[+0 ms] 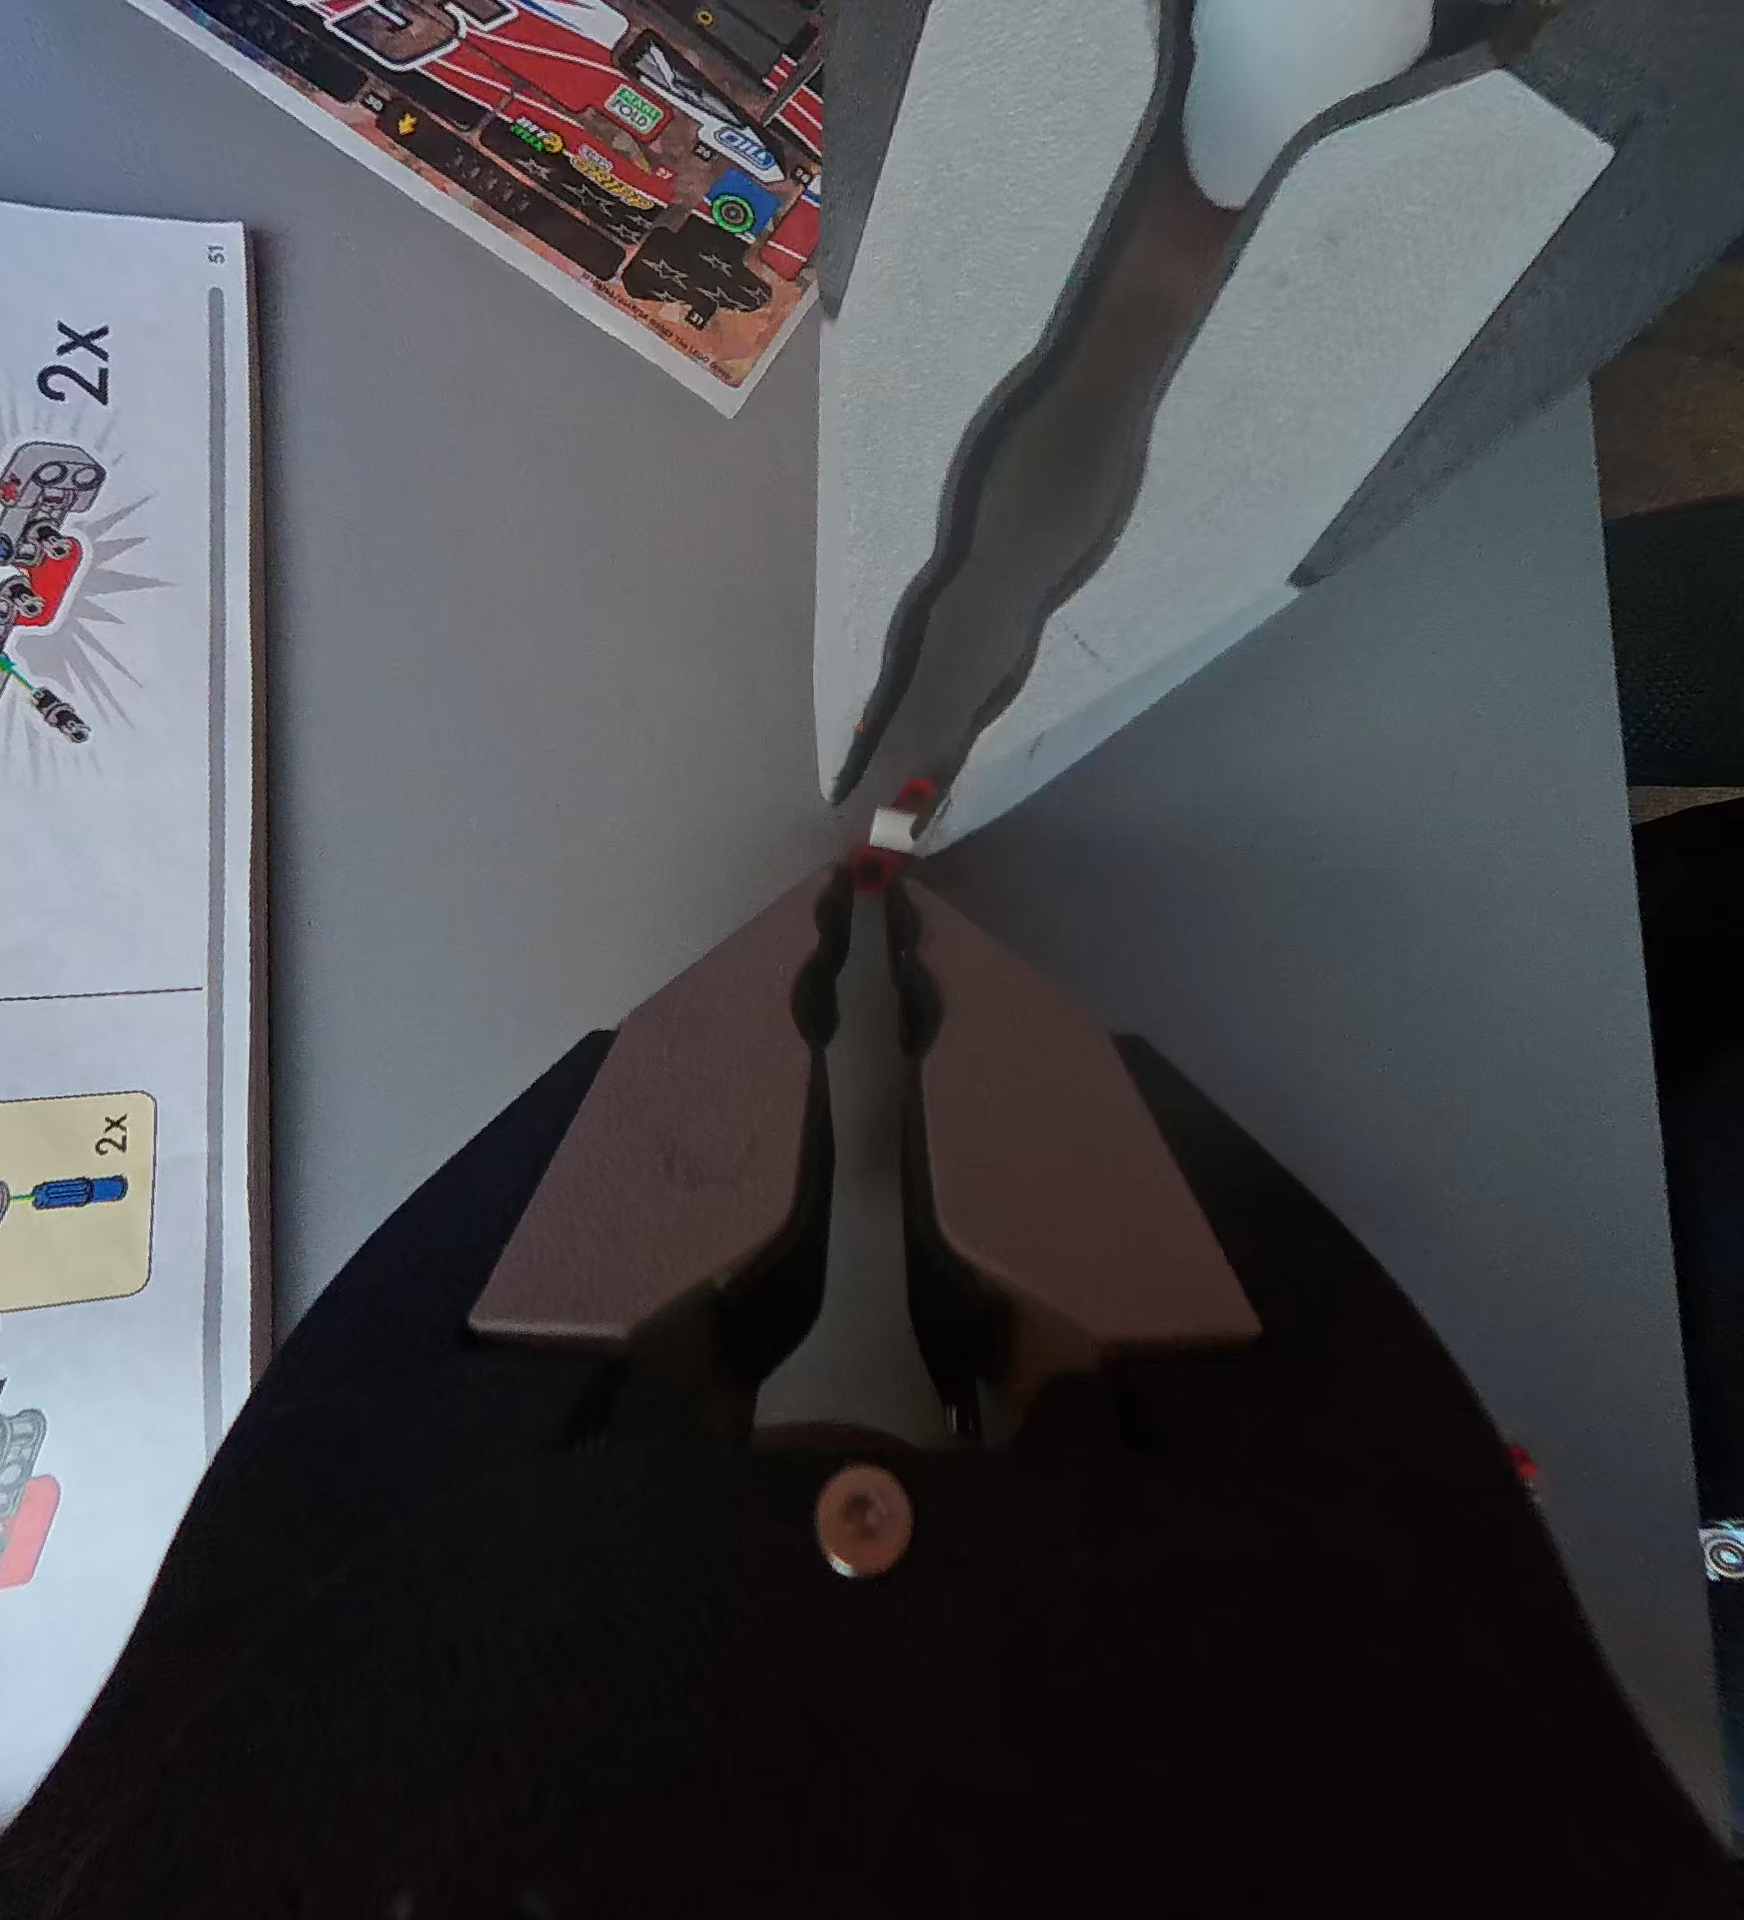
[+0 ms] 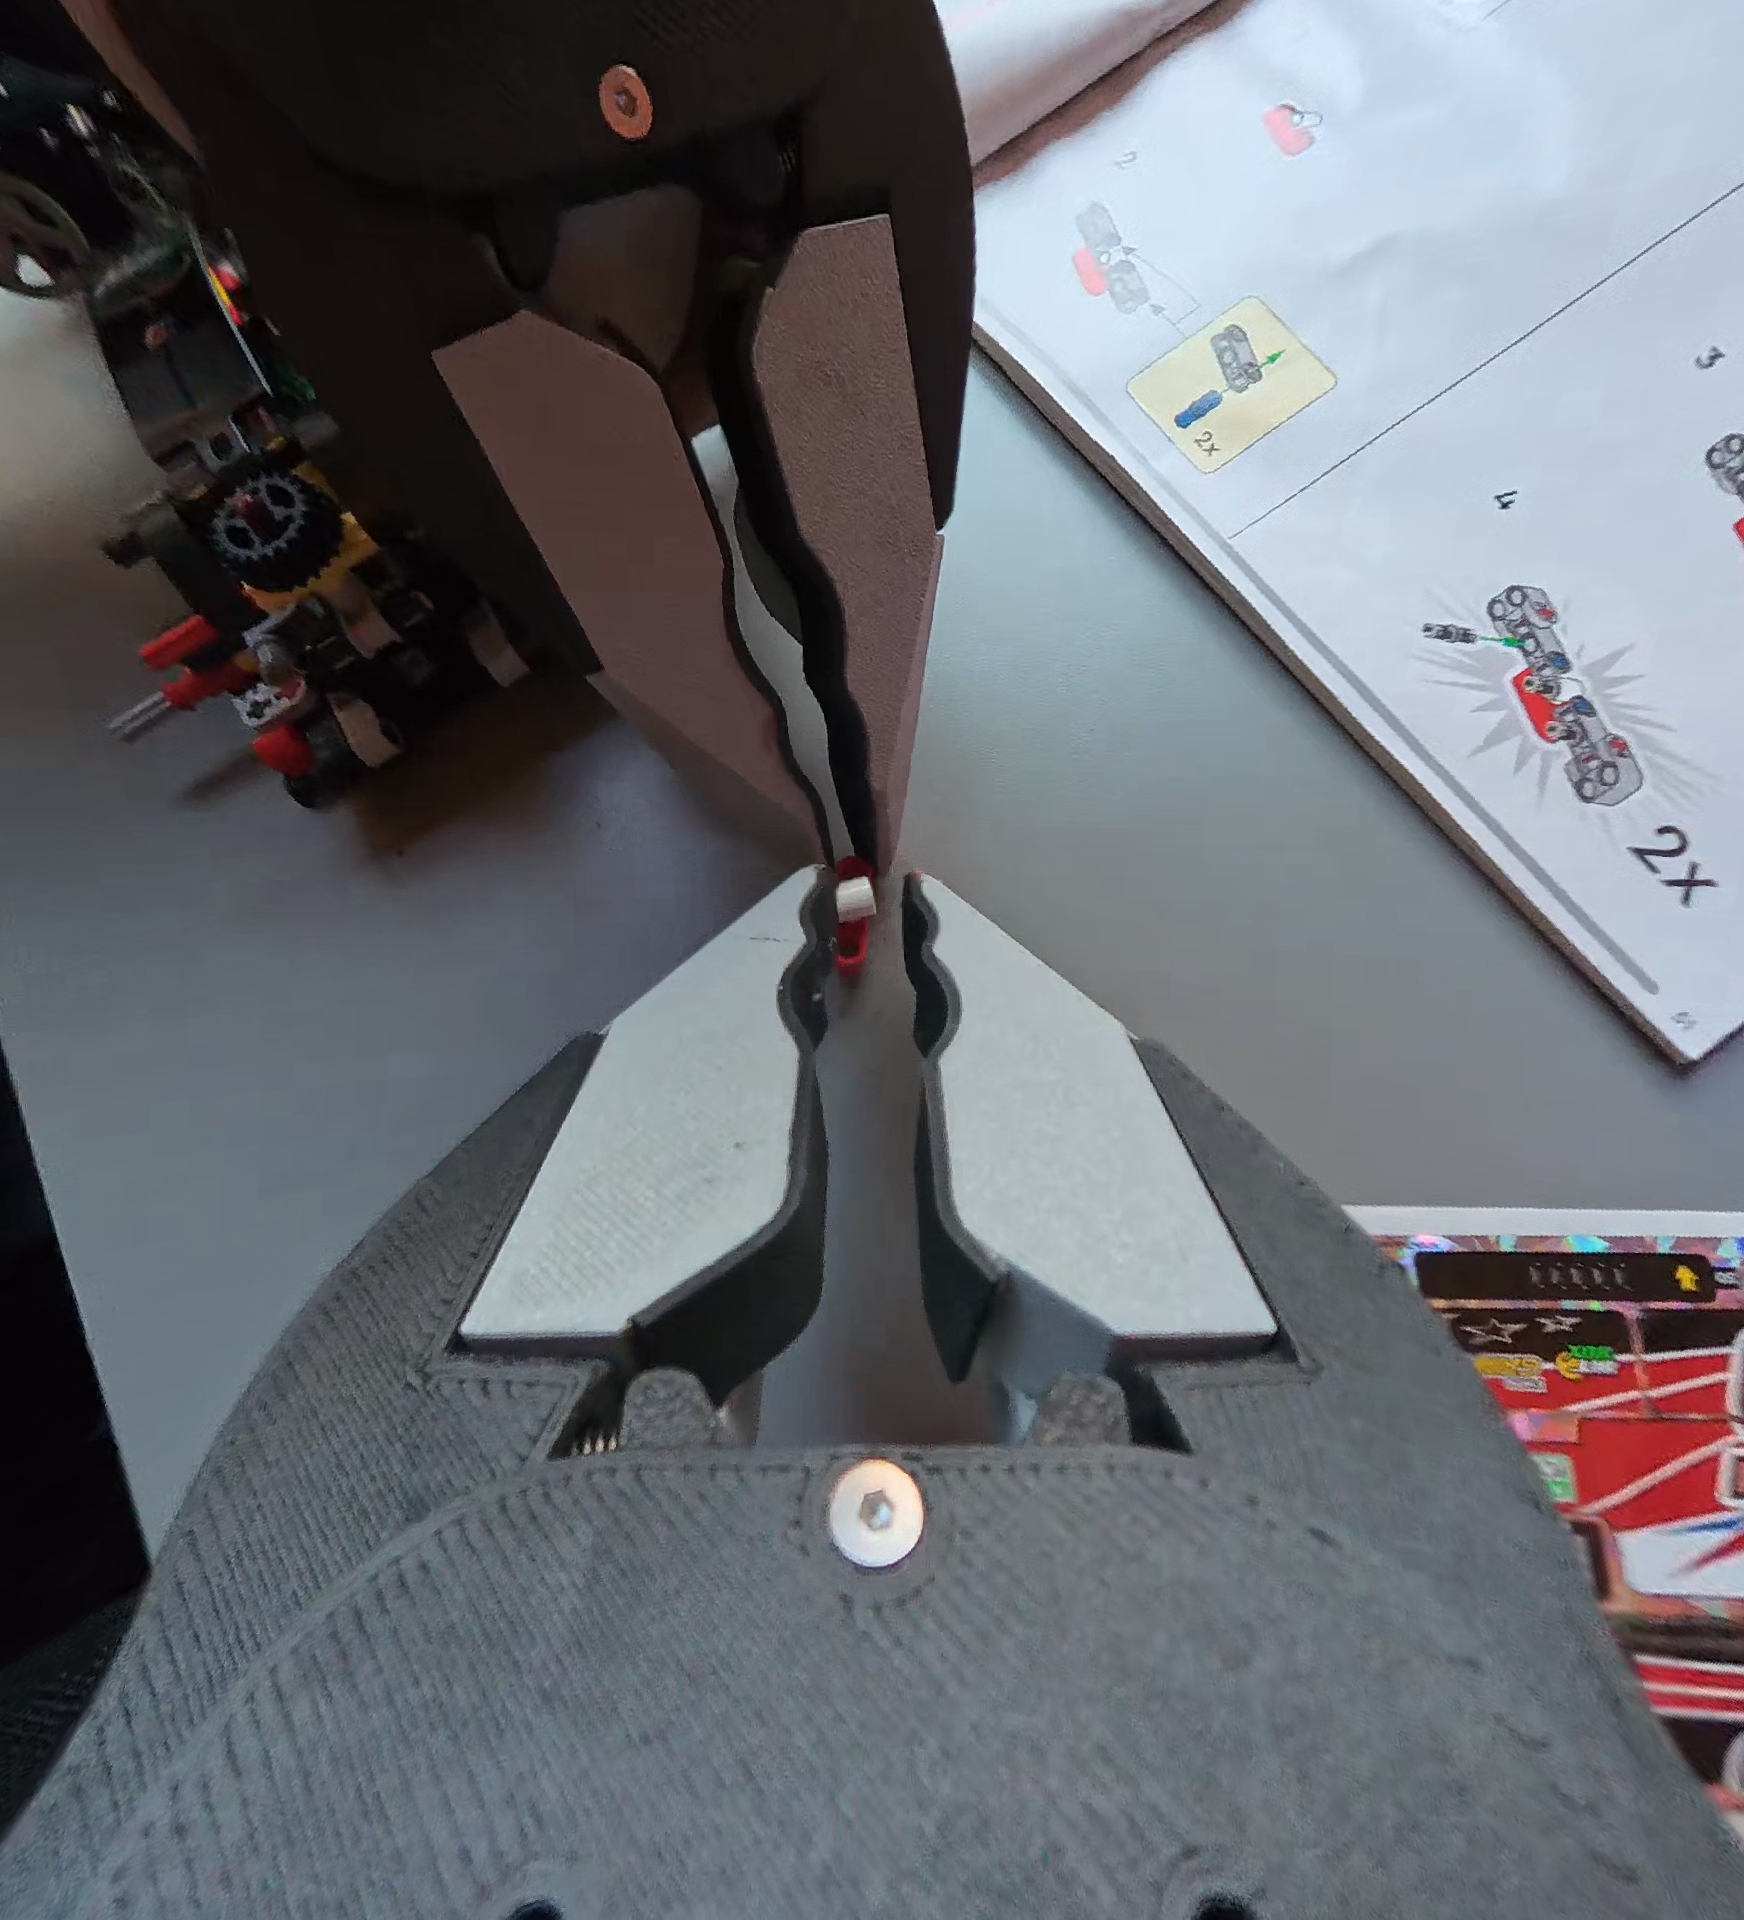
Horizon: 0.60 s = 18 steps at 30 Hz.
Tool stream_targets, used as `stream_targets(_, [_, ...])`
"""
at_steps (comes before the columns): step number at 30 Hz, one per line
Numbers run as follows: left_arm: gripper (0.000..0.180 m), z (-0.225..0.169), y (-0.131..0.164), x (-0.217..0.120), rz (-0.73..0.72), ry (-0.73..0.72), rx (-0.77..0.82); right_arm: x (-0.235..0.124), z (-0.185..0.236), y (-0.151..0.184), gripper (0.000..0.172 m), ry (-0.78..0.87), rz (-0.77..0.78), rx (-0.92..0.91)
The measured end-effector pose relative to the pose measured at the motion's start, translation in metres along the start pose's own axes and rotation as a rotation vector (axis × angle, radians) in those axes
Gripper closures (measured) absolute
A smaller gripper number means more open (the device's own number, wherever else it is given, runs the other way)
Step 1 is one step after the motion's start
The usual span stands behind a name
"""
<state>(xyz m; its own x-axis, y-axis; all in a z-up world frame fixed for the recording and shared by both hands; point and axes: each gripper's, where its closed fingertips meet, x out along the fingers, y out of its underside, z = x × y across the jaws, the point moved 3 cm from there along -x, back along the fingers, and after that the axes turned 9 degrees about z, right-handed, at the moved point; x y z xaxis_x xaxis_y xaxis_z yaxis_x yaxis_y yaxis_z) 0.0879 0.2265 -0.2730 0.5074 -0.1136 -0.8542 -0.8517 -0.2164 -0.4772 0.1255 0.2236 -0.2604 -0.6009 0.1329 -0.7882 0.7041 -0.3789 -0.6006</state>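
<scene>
Tip to tip the left gripper (image 1: 868,868) and right gripper (image 2: 857,914) met over the grey table (image 2: 1107,727), a small red-and-white piece (image 2: 850,914) wedged between them, so no passage ran through the middle. Open table lay on either flank of the jaws. Farther out the open instruction booklet (image 2: 1470,312) hemmed one side, a sticker sheet (image 2: 1626,1455) lay just beside it, and a half-built brick model (image 2: 265,582) blocked the other side.
</scene>
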Motion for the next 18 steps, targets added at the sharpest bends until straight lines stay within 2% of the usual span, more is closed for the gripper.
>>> stream_targets(7, [0.177, -0.002, -0.001, 0.001, 0.023, 0.012, 0.0, -0.008, 0.002, -0.002, 0.155, 0.042, 0.056, -0.227])
stream_targets(12, [0.178, -0.002, -0.001, 0.001, 0.033, 0.006, 0.002, 0.0, 0.003, -0.001, 0.162, -0.087, 0.096, -0.242])
stream_targets(18, [0.178, -0.002, -0.001, 0.0, 0.029, 0.015, -0.003, 0.004, 0.002, 0.004, 0.167, -0.12, 0.109, -0.231])
